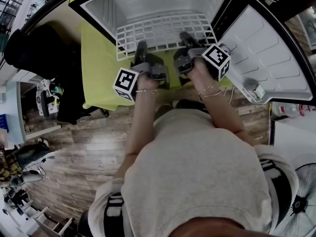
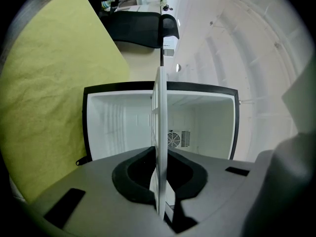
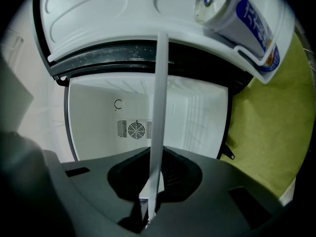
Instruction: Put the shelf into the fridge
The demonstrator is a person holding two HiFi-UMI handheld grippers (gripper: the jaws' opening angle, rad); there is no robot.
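A white wire shelf (image 1: 165, 31) lies flat at the mouth of the open fridge (image 1: 123, 4), its far part inside the white cavity. My left gripper (image 1: 141, 48) is shut on the shelf's near edge at the left, and my right gripper (image 1: 186, 37) is shut on the same edge at the right. In the left gripper view the shelf (image 2: 160, 112) shows edge-on between the jaws of the left gripper (image 2: 159, 186), with the fridge (image 2: 113, 122) straight ahead. The right gripper view shows the shelf (image 3: 159, 93) pinched in the right gripper (image 3: 149, 196).
The fridge door (image 1: 266, 53) stands open on the right, with a can (image 3: 237, 14) in its rack. A yellow-green cloth (image 1: 98, 68) lies under the fridge. A black chair (image 1: 44, 48) is at the left; a fan (image 1: 301, 201) stands at the lower right.
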